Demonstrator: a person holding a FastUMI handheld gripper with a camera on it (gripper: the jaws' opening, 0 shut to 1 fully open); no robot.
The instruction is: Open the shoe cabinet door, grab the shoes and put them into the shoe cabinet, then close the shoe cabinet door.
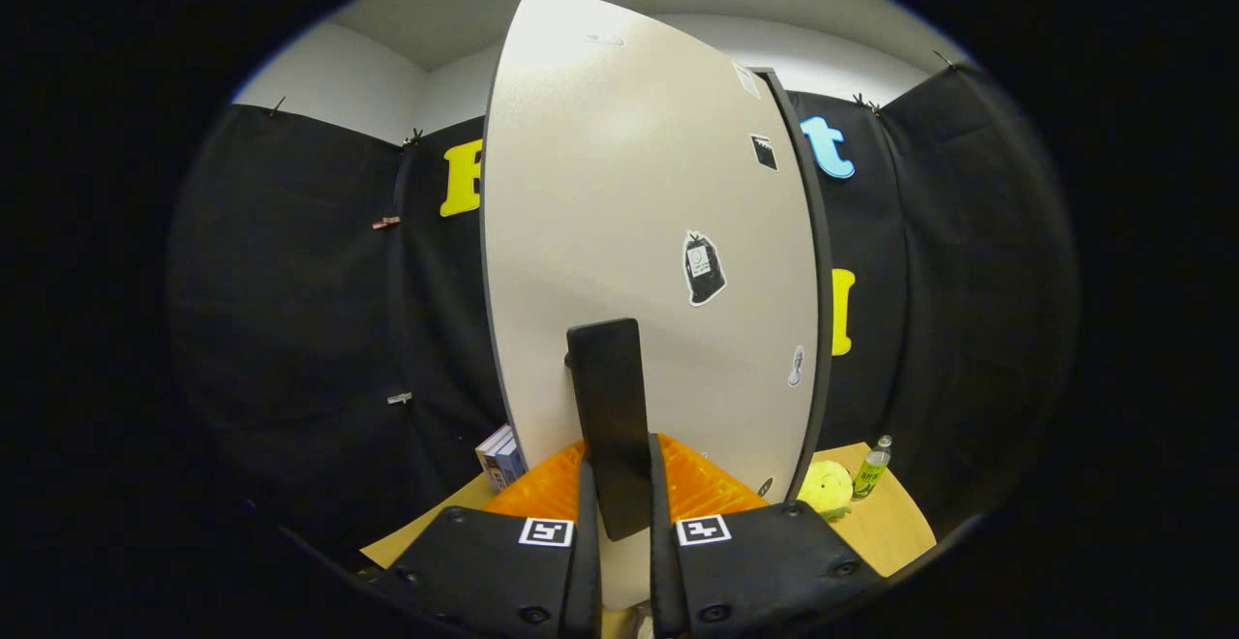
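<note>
The shoe cabinet door, pale with a dark edge and a few small stickers, stands right ahead, its black upright handle pinched between the gripper fingers. Beyond it, books, a yellow plush toy and a bottle sit on the wooden table.
</note>
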